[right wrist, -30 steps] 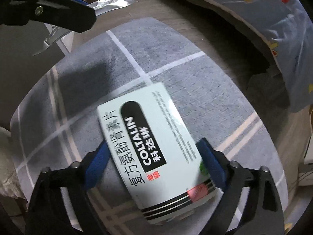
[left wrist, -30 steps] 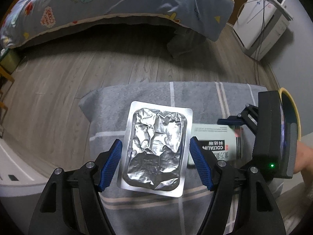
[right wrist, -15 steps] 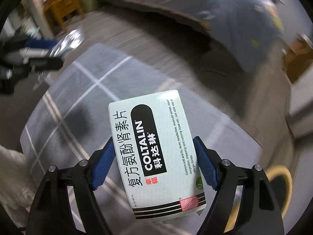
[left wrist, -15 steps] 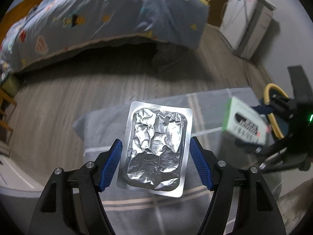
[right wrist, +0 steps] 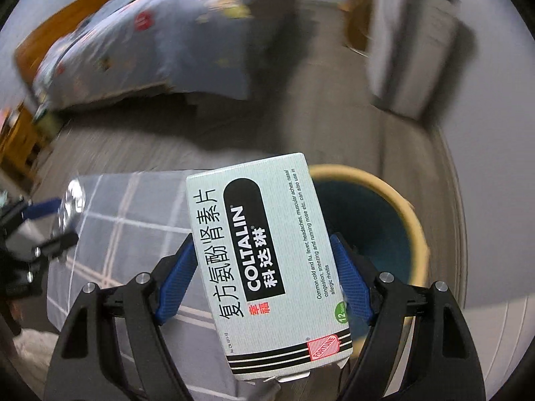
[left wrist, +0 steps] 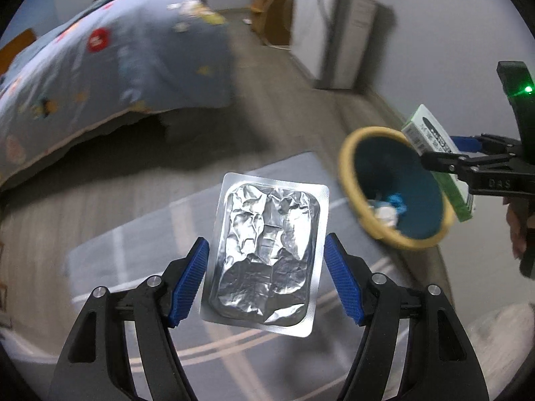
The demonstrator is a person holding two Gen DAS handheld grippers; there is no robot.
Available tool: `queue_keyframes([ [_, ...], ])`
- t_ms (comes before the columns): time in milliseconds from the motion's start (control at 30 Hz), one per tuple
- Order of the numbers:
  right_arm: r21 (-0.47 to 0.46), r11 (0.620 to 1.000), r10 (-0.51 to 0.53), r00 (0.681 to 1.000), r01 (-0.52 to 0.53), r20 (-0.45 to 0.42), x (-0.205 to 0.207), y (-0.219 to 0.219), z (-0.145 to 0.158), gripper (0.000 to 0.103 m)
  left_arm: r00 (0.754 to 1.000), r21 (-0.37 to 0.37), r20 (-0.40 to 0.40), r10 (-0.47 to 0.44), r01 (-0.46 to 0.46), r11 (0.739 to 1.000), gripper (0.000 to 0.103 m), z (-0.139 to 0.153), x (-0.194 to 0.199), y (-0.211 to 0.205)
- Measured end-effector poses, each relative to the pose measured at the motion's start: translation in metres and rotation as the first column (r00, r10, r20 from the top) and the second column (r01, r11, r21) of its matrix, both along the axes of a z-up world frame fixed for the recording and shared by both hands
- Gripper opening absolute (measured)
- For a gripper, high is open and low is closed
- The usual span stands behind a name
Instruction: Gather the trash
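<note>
A crumpled silver foil blister pack (left wrist: 271, 267) sits upright between the blue pads of my left gripper (left wrist: 265, 242), which is shut on its two long edges. My right gripper (right wrist: 262, 240) is shut on a pale green Coltalin medicine box (right wrist: 267, 250), held in the air. In the left wrist view the box (left wrist: 431, 133) and the right gripper (left wrist: 444, 153) hang over the far right rim of a round bin (left wrist: 347, 180) with a yellow rim and teal inside. The right wrist view shows the bin (right wrist: 411, 214) just behind the box, and the left gripper (right wrist: 50, 224) with the foil (right wrist: 72, 204) at the left.
A grey cushion with pale check lines (left wrist: 167, 234) lies under both grippers, left of the bin. White and blue scraps (left wrist: 391, 207) lie inside the bin. A bed with a blue patterned quilt (left wrist: 117, 67) stands behind, a white cabinet (left wrist: 334, 33) against the wall.
Both grippers have swung right, away from the cushion's middle, with their loads. The right one lifted the box off the cushion and rolled. The bin has come into both views.
</note>
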State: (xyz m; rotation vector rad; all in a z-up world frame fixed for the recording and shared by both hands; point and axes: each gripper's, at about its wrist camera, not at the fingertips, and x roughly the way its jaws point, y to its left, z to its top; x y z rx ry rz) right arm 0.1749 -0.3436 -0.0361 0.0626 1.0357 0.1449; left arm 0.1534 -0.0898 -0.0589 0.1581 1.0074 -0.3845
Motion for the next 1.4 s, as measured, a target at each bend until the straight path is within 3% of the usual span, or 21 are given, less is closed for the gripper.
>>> queue_keyframes([
  [133,0.045,0.988,-0.148,0.989,0.149,-0.022,-0.007,-0.046,-0.017,0.077,0.997,0.009,-0.010,-0.082,0.082,0.997,0.071,-0.005,0.003,-0.056],
  [233,0.115,0.957,-0.263,0.963,0.267,-0.052,-0.008,-0.074,-0.036,0.077,0.992,0.005,-0.024,-0.127,0.127,0.992,0.071,-0.012,0.011,-0.094],
  [367,0.187,0.914,-0.350,0.933,0.360,-0.088,-0.011,-0.096,-0.060,0.077,0.981,0.012,-0.009,-0.196,0.196,0.981,0.071,-0.020,0.016,-0.135],
  [567,0.287,0.855,-0.422,0.901,0.432,-0.099,-0.011,-0.124,-0.070,0.080,0.960,0.056,0.016,-0.280,0.278,0.959,0.073,-0.030,0.022,-0.165],
  [600,0.313,0.844,-0.428,0.899,0.436,-0.097,-0.011,-0.127,-0.070,0.086,0.957,0.061,0.020,-0.289,0.287,0.956,0.080,-0.030,0.024,-0.169],
  [667,0.328,0.835,-0.441,0.894,0.442,-0.082,-0.011,-0.131,-0.069,0.090,0.957,0.068,0.030,-0.289,0.286,0.956,0.088,-0.031,0.027,-0.174],
  [933,0.304,0.834,-0.459,0.885,0.461,-0.085,-0.027,-0.139,-0.055,0.090,0.971,-0.016,0.043,-0.235,0.236,0.972,0.091,-0.014,0.022,-0.157],
  [1133,0.190,0.893,-0.411,0.911,0.408,-0.029,-0.056,-0.127,-0.026,0.095,0.981,-0.034,0.084,-0.173,0.176,0.984,0.096,0.009,0.002,-0.133],
  [1400,0.079,0.946,-0.318,0.947,0.314,0.042,-0.108,-0.088,-0.005,0.097,0.996,-0.071,0.065,-0.066,0.070,0.995,0.098,0.020,-0.026,-0.104],
])
